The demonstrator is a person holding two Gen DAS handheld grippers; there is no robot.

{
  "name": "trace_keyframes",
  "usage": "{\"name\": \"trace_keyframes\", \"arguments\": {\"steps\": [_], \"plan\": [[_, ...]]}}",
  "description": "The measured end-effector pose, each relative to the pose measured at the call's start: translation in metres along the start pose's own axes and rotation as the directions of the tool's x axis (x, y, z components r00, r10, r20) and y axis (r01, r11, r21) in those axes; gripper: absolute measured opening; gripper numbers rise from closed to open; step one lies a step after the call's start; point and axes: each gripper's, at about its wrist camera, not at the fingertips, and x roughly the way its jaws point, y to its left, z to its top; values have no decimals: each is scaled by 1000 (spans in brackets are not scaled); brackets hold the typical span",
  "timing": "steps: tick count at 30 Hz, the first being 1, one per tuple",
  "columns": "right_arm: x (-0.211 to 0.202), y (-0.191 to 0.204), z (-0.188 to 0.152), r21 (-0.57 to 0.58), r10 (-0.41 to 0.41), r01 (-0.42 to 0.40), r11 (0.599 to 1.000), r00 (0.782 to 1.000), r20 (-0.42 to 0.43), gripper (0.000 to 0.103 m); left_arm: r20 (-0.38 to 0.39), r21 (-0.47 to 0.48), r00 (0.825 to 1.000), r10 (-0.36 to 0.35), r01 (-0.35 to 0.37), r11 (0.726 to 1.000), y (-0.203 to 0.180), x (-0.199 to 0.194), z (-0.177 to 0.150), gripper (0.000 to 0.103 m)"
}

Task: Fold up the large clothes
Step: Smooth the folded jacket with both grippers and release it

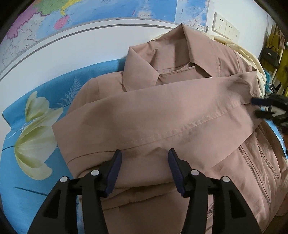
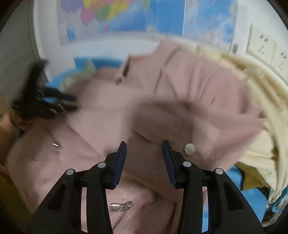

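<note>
Floral blue sheet [image 1: 27, 115], perhaps cotton jacket [image 1: 162, 111]

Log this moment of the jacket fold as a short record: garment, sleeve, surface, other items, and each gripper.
garment: pink jacket, lying collar toward the wall, front zippers showing
sleeve: one sleeve folded across the chest
surface: blue floral sheet
other items: cream garment beyond the jacket; map on the wall
left gripper: open, above the jacket, nothing between the jaws
right gripper: open, over the jacket front, nothing held; view blurred
</note>
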Motion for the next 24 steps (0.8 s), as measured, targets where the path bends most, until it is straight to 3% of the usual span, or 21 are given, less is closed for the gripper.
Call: {"name": "trace_keyframes", "arguments": {"steps": [2,4,6,9,11,13,16,18,22,24], "plan": [[20,-9,0,0,-42,42,999,999,-33,22,13,-12,1000,-3,3,1000,2,-7,-3,55],[33,-16,1,-7,-74,73,997,996,-56,14,40,-27,999,-15,16,1000,7,-20,-8,59],[37,-24,2,29,-63,65,997,996,-62,13,74,-48,997,-19,22,999,15,-36,-15,62],[22,-18,2,35,-56,58,998,998,-37,23,82,-80,997,-8,14,997,26,-52,-26,64],[3,-10,1,18,-42,42,999,999,13,45,88,-91,996,-34,42,995,31,-60,-35,65],[-13,-1,-2,-5,-5,5,1000,999,52,45,89,-97,996,-32,40,994,34,-67,-46,67],[-8,8,-4,-56,-1,2,998,1000,23,45,72,-112,997,-32,40,993,34,-69,-58,70],[10,-1,-6,-19,-22,22,1000,999,-39,45,61,-137,996,-59,67,988,37,-71,-69,70],[21,-22,-11,81,3,2,997,998,-61,38,47,-201,994,-100,107,974,44,-76,-89,72],[6,-25,-12,111,25,-22,994,999,-27,46,31,-224,993,-114,118,967,45,-78,-98,72]]}}
